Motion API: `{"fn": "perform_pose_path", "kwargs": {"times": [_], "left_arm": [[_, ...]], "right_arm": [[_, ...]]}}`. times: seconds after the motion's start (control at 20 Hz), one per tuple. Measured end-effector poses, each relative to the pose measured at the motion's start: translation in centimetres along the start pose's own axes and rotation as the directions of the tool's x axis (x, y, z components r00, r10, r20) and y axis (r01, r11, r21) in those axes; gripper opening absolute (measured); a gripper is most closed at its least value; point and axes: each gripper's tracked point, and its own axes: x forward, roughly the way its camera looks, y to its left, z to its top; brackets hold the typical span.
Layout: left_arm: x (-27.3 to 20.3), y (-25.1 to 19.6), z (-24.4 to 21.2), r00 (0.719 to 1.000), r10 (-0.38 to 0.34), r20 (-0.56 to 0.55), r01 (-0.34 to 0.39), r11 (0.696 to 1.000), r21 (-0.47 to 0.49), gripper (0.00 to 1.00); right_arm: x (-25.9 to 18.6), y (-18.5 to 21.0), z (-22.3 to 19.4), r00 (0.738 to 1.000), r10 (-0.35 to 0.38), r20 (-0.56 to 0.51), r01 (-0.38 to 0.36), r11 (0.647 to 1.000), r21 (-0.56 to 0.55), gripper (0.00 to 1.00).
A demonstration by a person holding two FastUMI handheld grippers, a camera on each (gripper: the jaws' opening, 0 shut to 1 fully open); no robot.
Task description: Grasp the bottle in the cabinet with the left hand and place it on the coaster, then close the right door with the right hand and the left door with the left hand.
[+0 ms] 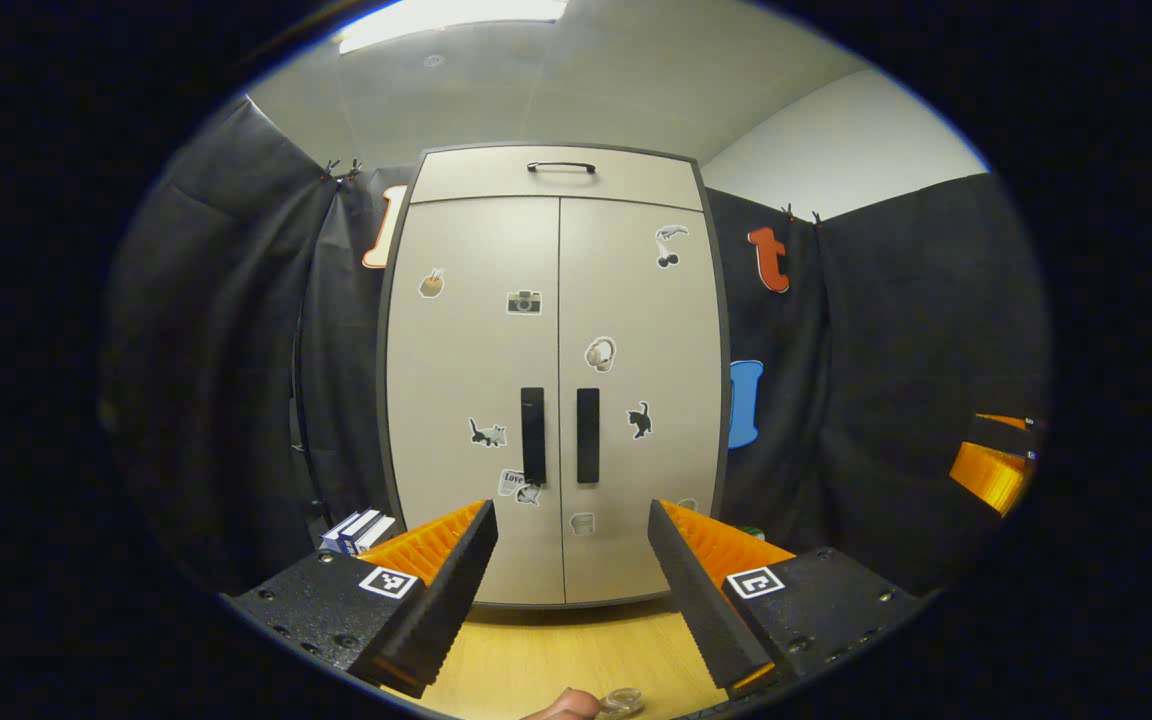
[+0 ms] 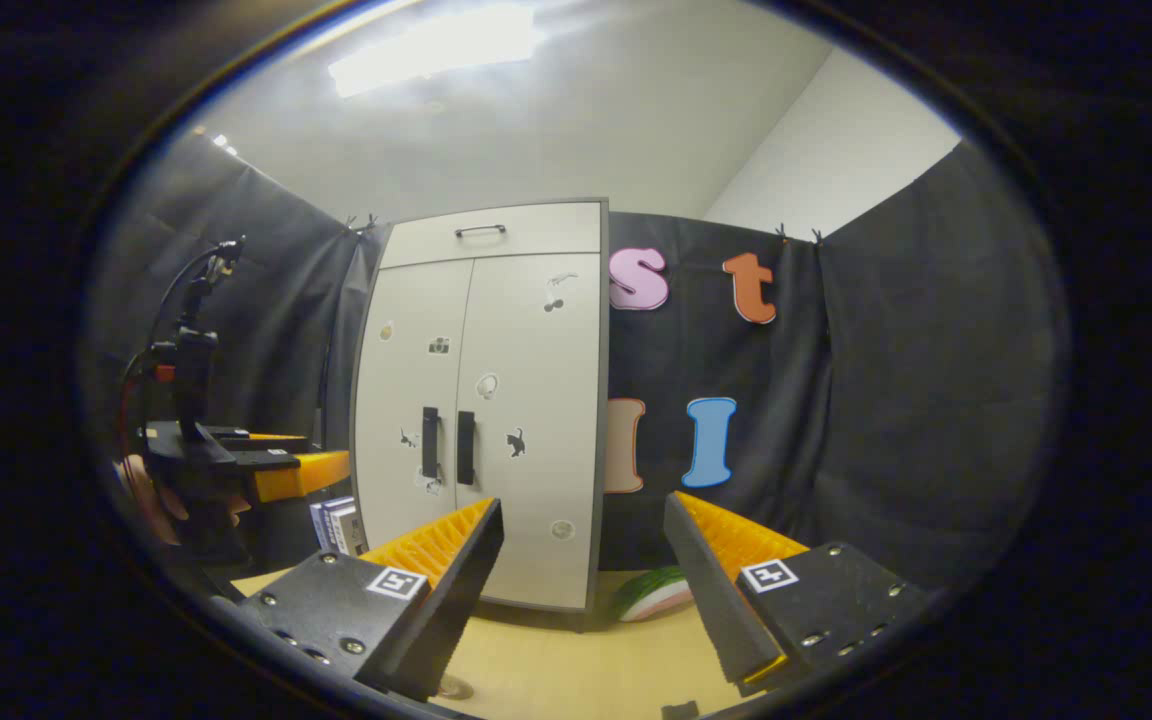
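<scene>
Doors on the cabinet [image 1: 556, 380] are both standing closed in the left gripper view, so we are judging the task to be either at its very start or at its end; the bottle is out of sight, and we cannot tell whether it is behind the doors. We are seeing the left gripper [image 1: 568, 600] hovering with its fingers apart and nothing between them, aimed at the two dark handles [image 1: 560, 436] at the centre seam. At the near edge of the wooden table [image 1: 536, 660] a small clear round thing [image 1: 622, 702] is lying beside a fingertip; we are guessing it may be the coaster, but it is too cut off to say. If the bottle is inside, the next move is calling for a door to be pulled open first.

In the right gripper view we are looking at the cabinet from its right side, doors closed. The right gripper [image 2: 581, 600] is hanging spread and empty over the table. A watermelon-patterned object [image 2: 648, 592] is lying just beside the cabinet's near right corner, some small boxes [image 2: 336, 524] are standing at its left, and the other gripper is held at far left. Black cloth is lining the booth under a white ceiling with a lit panel.
</scene>
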Motion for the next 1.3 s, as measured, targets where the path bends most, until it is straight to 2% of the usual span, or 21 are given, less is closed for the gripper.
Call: {"fn": "perform_pose_path", "kwargs": {"times": [0.4,0.6,0.85,1.3], "left_arm": [[1.3,-5.0,1.1,1.000,-0.010,0.020,0.010,1.000,0.012,0.96],[2.0,-6.5,0.9,1.000,-0.004,0.025,0.004,1.000,0.011,0.96],[3.4,-8.0,0.2,1.000,0.022,-0.016,-0.022,1.000,-0.009,0.97],[4.7,-11.4,0.1,0.998,0.065,-0.019,-0.065,0.998,0.004,0.96]], "right_arm": [[0.1,-2.7,-0.5,1.000,0.025,-0.006,-0.025,0.999,0.041,0.98],[0.6,-4.6,0.3,0.999,0.038,0.020,-0.039,0.999,0.025,0.99],[1.9,-6.5,0.1,0.997,0.062,0.035,-0.063,0.997,0.043,0.98],[3.4,-9.7,-1.7,0.997,0.078,0.019,-0.080,0.994,0.077,0.99]]}}
